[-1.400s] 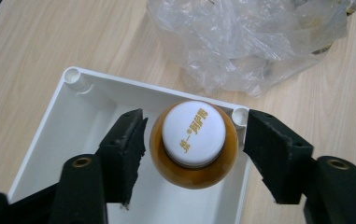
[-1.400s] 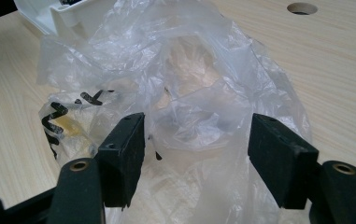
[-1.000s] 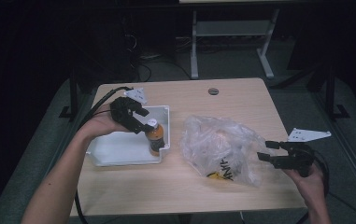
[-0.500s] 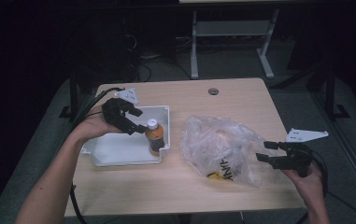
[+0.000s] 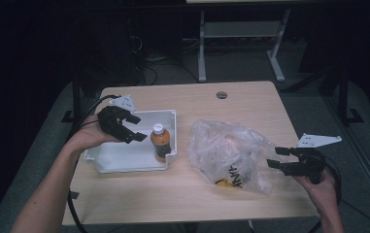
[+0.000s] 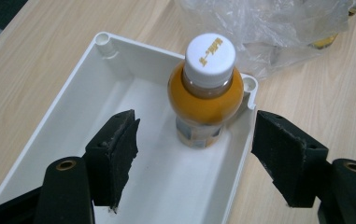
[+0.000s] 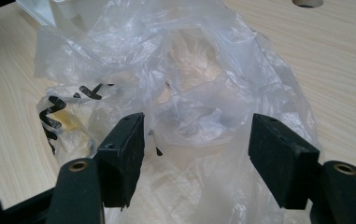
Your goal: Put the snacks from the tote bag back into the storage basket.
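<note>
An orange drink bottle (image 5: 160, 141) (image 6: 207, 93) with a white cap stands upright in the right end of a white tray (image 5: 124, 158) (image 6: 175, 186). My left gripper (image 5: 131, 128) (image 6: 194, 158) hovers open just left of the bottle, with nothing between its jaws. A crumpled clear plastic bag (image 5: 231, 153) (image 7: 185, 93) with black print lies on the table to the right of the tray, with something yellowish inside. At the bag's right edge my right gripper (image 5: 276, 157) (image 7: 196, 154) is open, its jaws around a fold of plastic without pinching it.
The wooden table (image 5: 192, 199) has a round cable hole (image 5: 222, 94) near its far edge. Black cables trail off the table's left side. A white frame (image 5: 241, 43) stands on the floor behind the table.
My left gripper has let go of the bottle and drawn back to the left, leaving it upright in the tray. The right gripper has stayed almost still.
</note>
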`<state>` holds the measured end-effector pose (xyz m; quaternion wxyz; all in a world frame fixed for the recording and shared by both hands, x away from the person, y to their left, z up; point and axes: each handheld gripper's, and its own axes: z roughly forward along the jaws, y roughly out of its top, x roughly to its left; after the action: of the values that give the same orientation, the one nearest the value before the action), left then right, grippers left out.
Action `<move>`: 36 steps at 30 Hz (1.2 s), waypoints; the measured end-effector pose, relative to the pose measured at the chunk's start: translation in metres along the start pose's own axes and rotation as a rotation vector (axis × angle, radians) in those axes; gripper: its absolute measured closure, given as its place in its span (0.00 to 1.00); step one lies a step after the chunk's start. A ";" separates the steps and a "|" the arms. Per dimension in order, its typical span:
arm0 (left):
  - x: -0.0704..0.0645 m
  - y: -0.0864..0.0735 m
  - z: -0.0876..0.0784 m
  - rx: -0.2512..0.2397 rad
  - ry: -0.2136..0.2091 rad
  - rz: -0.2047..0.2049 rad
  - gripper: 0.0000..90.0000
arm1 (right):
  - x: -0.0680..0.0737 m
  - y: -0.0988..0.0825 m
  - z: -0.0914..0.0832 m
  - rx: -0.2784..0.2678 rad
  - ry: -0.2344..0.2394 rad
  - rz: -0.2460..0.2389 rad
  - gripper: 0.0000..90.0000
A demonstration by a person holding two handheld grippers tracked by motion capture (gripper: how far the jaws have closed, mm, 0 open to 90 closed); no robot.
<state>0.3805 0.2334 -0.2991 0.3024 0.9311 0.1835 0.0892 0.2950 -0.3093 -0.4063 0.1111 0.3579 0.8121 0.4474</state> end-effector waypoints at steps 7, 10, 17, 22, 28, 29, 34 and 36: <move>-0.003 -0.010 -0.001 -0.016 0.007 -0.019 0.34 | 0.001 0.000 0.002 0.008 0.002 -0.004 0.39; -0.003 -0.015 -0.001 -0.018 0.009 -0.027 0.34 | 0.001 0.001 0.004 0.008 0.004 -0.008 0.39; -0.004 -0.026 0.000 -0.016 0.014 -0.047 0.34 | 0.002 0.003 0.007 0.016 0.010 -0.013 0.39; -0.006 -0.033 -0.001 -0.021 0.018 -0.060 0.34 | 0.002 0.003 0.007 0.021 0.011 -0.012 0.38; -0.007 -0.043 -0.001 -0.022 0.026 -0.074 0.34 | 0.004 0.002 0.005 0.018 0.008 -0.013 0.38; -0.007 -0.045 -0.001 -0.028 0.023 -0.078 0.34 | 0.003 0.002 0.005 0.018 0.007 -0.014 0.38; -0.010 -0.052 0.000 -0.023 0.021 -0.085 0.34 | 0.004 0.002 0.004 0.015 0.004 -0.013 0.38; -0.010 -0.055 0.001 -0.026 0.021 -0.087 0.34 | 0.005 0.002 0.005 0.018 0.005 -0.014 0.38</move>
<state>0.3561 0.2706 -0.3328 0.3162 0.9172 0.2256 0.0884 0.2949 -0.3023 -0.4068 0.1090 0.3523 0.8188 0.4401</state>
